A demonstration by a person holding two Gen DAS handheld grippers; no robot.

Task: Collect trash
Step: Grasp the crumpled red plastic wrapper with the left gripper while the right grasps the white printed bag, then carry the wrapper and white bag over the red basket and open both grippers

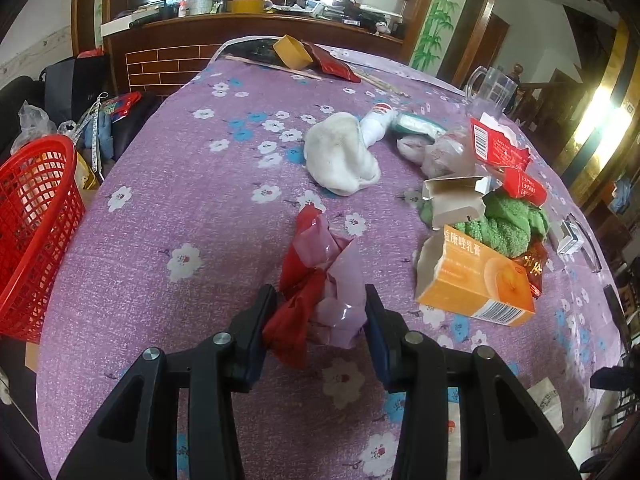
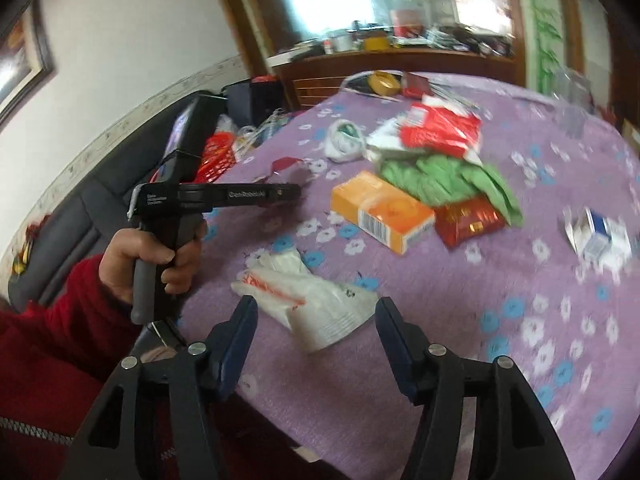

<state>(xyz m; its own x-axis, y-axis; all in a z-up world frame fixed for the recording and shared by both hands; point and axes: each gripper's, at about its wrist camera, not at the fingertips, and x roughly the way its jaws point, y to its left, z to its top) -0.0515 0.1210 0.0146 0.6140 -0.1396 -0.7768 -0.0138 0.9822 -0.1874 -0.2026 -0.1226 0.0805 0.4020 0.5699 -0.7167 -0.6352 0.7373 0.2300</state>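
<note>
Pressed between the pads of the left claw [image 1: 320, 312], a crumpled red and pink plastic bag [image 1: 316, 276] hangs over the bench [image 1: 192, 184], so I judge the carrying step is in hand and the next move must bring it to the red basket [image 1: 36, 224] beside the bench edge, while the right claw [image 2: 316, 328] stands open and empty over a white plastic bag [image 2: 312, 304].

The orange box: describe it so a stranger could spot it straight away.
Start at the purple flowered tablecloth and find the litter heap on its right side. At the heap's near edge, just in front of the green towel, lies the orange box. It is the only orange carton, torn open at one end, with a barcode on its side.
</note>
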